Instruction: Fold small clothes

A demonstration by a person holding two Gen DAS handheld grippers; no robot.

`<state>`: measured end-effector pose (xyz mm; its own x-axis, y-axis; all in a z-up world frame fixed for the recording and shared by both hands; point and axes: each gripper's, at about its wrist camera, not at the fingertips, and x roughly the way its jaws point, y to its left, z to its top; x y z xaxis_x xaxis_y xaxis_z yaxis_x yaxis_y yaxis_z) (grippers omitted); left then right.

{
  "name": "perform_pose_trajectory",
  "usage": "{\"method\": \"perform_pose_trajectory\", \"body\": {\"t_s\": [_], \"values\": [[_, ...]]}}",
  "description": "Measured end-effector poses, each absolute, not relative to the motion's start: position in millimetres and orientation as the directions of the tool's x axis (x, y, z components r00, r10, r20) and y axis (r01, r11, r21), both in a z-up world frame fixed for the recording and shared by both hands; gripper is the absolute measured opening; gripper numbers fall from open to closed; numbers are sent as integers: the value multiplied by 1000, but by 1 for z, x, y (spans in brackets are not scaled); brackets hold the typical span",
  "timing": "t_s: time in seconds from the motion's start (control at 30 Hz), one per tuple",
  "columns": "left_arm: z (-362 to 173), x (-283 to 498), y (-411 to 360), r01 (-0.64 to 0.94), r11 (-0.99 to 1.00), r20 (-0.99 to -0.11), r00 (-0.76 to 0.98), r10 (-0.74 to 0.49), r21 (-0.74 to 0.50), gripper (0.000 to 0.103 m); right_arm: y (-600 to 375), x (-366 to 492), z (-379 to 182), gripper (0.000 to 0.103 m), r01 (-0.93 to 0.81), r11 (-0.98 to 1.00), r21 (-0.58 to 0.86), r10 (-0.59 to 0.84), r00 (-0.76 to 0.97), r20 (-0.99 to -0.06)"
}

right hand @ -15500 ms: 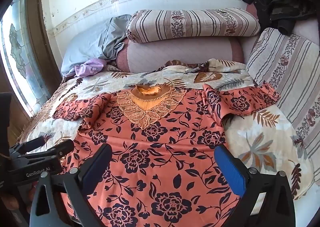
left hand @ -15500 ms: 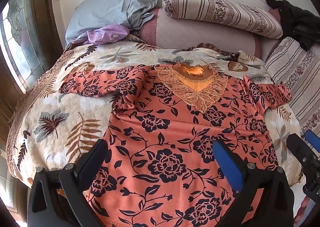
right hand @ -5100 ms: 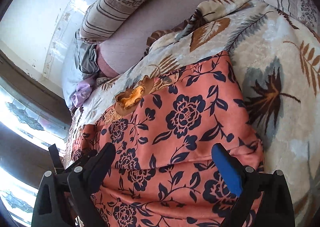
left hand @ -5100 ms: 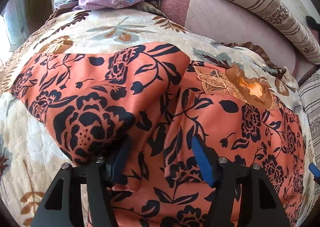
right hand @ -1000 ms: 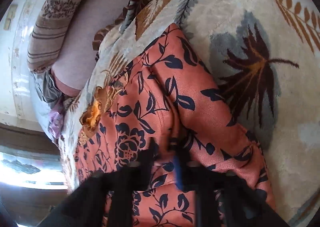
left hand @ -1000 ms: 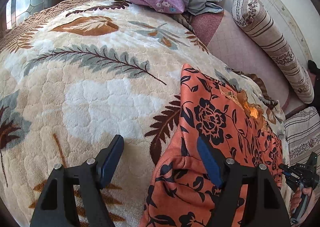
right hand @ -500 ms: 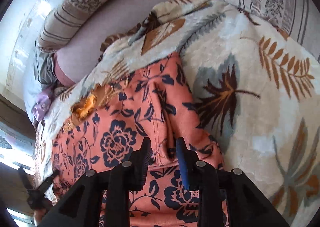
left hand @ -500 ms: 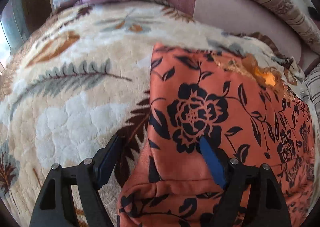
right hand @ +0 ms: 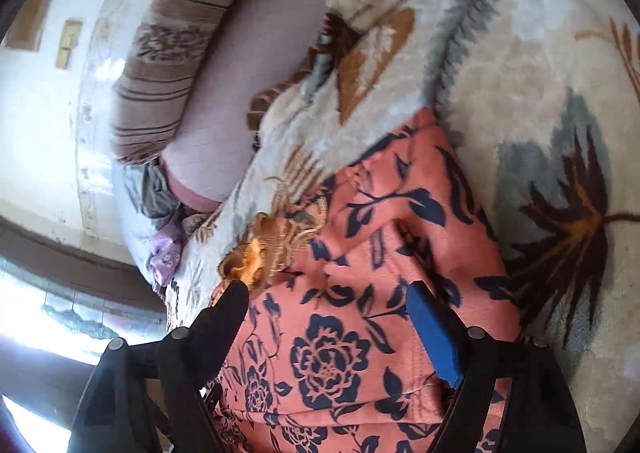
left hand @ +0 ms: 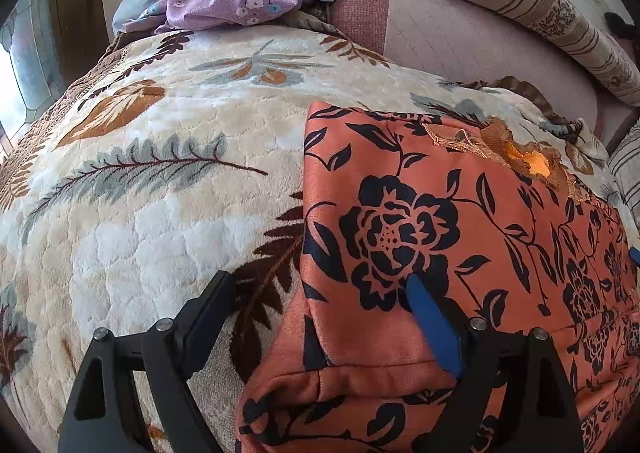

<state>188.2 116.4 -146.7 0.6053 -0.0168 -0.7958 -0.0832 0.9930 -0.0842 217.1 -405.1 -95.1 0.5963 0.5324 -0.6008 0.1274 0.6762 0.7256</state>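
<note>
On the leaf-patterned blanket [left hand: 168,213], toward its pillow-end edge, our orange floral top [left hand: 460,213] lies with both sides folded inward, its lace collar [left hand: 532,161] showing. Our left gripper [left hand: 320,293] and right gripper [right hand: 326,303] both hang spread wide, holding nothing. The fabric looks light, soft and slippery; we judge the thick hemmed edge [left hand: 360,377] the surest place to pinch.

Wide-open left claw [left hand: 320,289] astride folded orange floral garment [left hand: 460,233] edge on leaf-patterned blanket [left hand: 160,193].
</note>
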Motion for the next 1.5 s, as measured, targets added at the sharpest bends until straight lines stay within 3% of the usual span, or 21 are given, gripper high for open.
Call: {"method": "perform_pose_trajectory", "body": {"t_s": [0.07, 0.17, 0.27, 0.33, 0.4, 0.47, 0.67, 0.77, 0.83, 0.87, 1.0, 1.1, 1.27, 1.4, 1.5], "values": [[-147, 187, 117, -81, 993, -792, 610, -23, -91, 89, -405, 234, -120, 84, 209, 751, 626, 466, 502, -728], [-147, 186, 119, -81, 991, -789, 614, -32, -103, 89, -407, 220, -98, 81, 217, 704, 677, 465, 580, -669], [-149, 186, 117, -81, 993, -788, 615, -21, -89, 90, -392, 192, -68, 82, 90, 688, 720, 523, 626, -578], [-149, 186, 117, -80, 993, -789, 614, -23, -92, 90, -380, 182, -77, 85, 55, 732, 679, 536, 567, -625], [-146, 187, 116, -84, 992, -799, 601, -21, -89, 90, -379, 186, -113, 84, 144, 789, 597, 481, 460, -746], [-136, 187, 118, -92, 992, -831, 555, -23, -89, 90, -385, 181, -104, 81, 177, 757, 629, 480, 502, -719], [-102, 133, 146, -168, 929, -748, 647, -148, -330, 90, -362, 149, -43, 85, -22, 787, 617, 513, 579, -634], [-144, 146, 144, -189, 954, -875, 469, -120, -232, 89, -366, 167, -102, 91, 141, 837, 529, 443, 394, -805], [-131, 144, 129, -112, 989, -869, 494, -28, -95, 89, -373, 160, -102, 88, 174, 804, 569, 456, 436, -776], [-119, 141, 126, -91, 992, -863, 504, -26, -83, 89, -372, 153, -88, 89, 150, 797, 585, 465, 466, -753], [-74, 108, 131, -56, 980, -781, 614, -118, -193, 91, -364, 112, -42, 89, 36, 805, 592, 473, 562, -678], [-63, 71, 137, -49, 969, -762, 629, -158, -241, 91, -366, 70, -44, 89, 13, 791, 611, 502, 556, -662], [-78, 6, 144, -57, 950, -765, 608, -212, -308, 91, -378, 5, -89, 89, 88, 780, 619, 514, 475, -714], [-129, -5, 148, -121, 964, -870, 469, -154, -236, 91, -390, -16, -106, 89, 114, 768, 630, 511, 484, -710], [-124, -14, 141, -91, 977, -852, 510, -120, -192, 91, -388, -16, -91, 89, 113, 758, 643, 516, 499, -696]]}}
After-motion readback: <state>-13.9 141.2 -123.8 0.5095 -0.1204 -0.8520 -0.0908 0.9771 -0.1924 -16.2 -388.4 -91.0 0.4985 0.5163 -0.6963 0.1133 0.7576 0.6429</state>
